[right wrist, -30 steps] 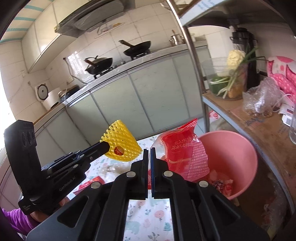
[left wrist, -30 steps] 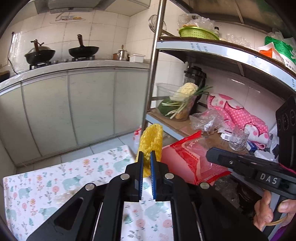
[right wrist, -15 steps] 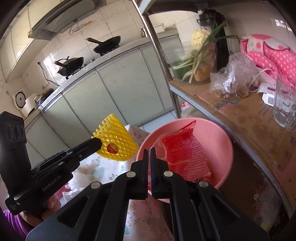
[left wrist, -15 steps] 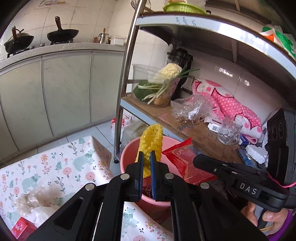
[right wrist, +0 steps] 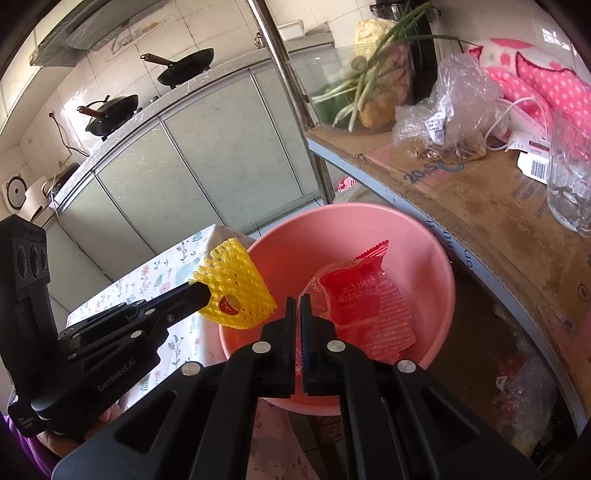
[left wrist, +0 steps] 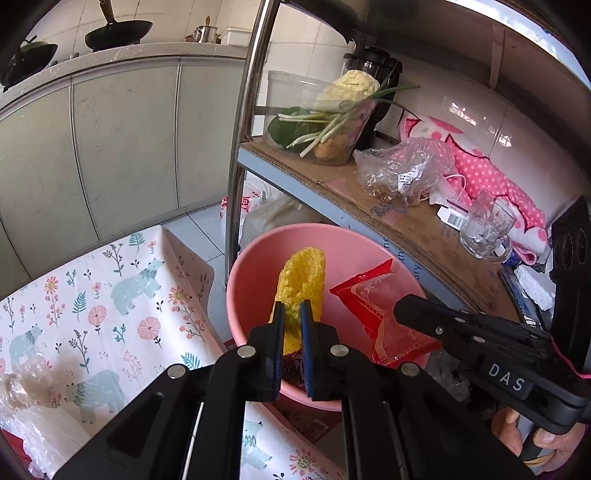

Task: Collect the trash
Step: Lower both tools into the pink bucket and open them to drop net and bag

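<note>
Yellow foam net [left wrist: 301, 284] clamped in left claw [left wrist: 291, 314], red wrapper [right wrist: 364, 306] in right claw [right wrist: 297, 310], both over pink basin [right wrist: 439, 266]

both tongs, left [left wrist: 291, 314] and right [right wrist: 297, 310], angle downward, jaws clamped.

Tiled kitchen wall [left wrist: 295, 22], perhaps sunlit

Both wrist cameras look steeply down, close over the pink basin [left wrist: 255, 266] [right wrist: 436, 266], each catching the other gripper alongside.
</note>
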### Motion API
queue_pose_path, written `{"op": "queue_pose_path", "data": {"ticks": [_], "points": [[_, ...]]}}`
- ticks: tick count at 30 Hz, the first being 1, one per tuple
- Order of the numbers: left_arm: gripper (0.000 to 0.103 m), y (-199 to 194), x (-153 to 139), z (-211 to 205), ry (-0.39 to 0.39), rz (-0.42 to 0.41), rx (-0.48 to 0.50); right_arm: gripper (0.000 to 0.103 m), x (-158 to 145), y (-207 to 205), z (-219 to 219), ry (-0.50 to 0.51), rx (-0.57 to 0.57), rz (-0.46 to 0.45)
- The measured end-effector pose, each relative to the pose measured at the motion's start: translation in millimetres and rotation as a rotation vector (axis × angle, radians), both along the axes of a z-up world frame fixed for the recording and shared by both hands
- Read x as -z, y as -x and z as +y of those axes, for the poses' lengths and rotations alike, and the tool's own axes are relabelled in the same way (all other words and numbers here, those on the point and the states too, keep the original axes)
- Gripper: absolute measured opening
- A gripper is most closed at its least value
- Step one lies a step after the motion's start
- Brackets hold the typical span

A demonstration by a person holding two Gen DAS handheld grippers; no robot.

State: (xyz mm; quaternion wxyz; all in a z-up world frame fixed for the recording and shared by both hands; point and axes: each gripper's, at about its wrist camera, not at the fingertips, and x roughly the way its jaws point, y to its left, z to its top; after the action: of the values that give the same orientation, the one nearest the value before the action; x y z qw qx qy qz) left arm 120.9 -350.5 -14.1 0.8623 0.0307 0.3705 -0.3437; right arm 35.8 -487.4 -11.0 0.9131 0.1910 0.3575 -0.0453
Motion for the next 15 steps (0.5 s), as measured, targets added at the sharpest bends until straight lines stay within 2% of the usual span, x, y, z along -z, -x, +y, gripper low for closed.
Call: {"op": "queue_pose_path", "data": {"ticks": [3,5,7,8,10,15], "points": [[0.01,0,1,-2,-0.001,0.005,0.006,0.003,3,-1,-2,0.007,0.01,0.011],[0.022,-2,1,-2,0.002,0.02,0.003,0.003,5,-3,-2,0.016,0.018,0.023],[0.029,-3,1,-1,0.018,0.037,0.001,0.007,6,-3,-4,0.021,0.027,0.034],[0.03,-3,0,0,0.021,0.037,0.0,0.014,7,-3,-5,0.021,0.032,0.038],[0.031,-3,-2,1,0.025,0.037,-0.002,0.021,8,-4,-7,0.019,0.037,0.043],[0.032,-1,-9,8,0.045,0.035,-0.011,0.023,6,0,-7,0.022,0.034,0.04]]}}
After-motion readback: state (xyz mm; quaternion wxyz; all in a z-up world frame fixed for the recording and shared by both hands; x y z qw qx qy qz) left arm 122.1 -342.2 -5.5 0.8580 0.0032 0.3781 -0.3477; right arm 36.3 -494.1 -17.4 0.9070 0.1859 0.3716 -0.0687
